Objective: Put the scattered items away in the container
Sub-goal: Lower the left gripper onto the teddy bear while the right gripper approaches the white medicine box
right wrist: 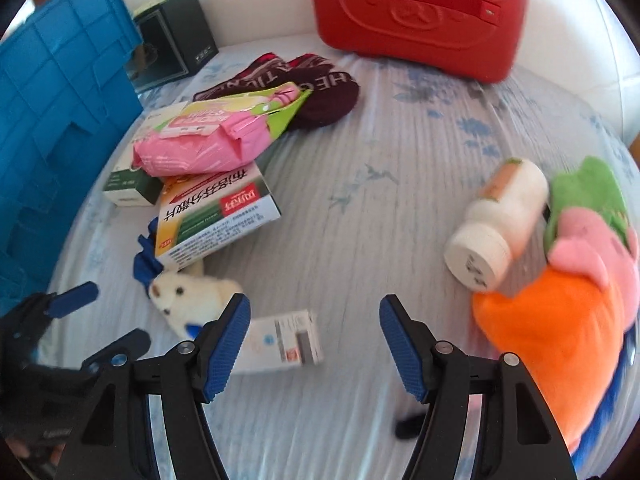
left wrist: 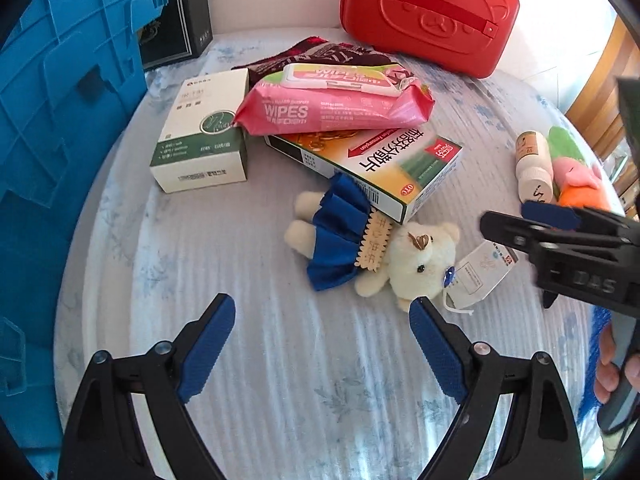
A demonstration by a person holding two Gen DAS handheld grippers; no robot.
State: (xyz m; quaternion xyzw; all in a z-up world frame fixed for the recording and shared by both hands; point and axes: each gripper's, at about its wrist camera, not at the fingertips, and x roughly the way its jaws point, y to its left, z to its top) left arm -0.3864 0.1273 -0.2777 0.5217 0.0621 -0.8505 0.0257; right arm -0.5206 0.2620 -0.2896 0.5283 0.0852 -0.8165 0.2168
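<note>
White teddy bear (left wrist: 404, 260) lies half under the medicine box (left wrist: 372, 168), so either spread, empty tool could topple that stack.

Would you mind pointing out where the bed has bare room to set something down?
Free: between the teddy bear and the left gripper; also between the socks and white bottle. Crowded: the wipes and stacked boxes by the blue crate.
</note>
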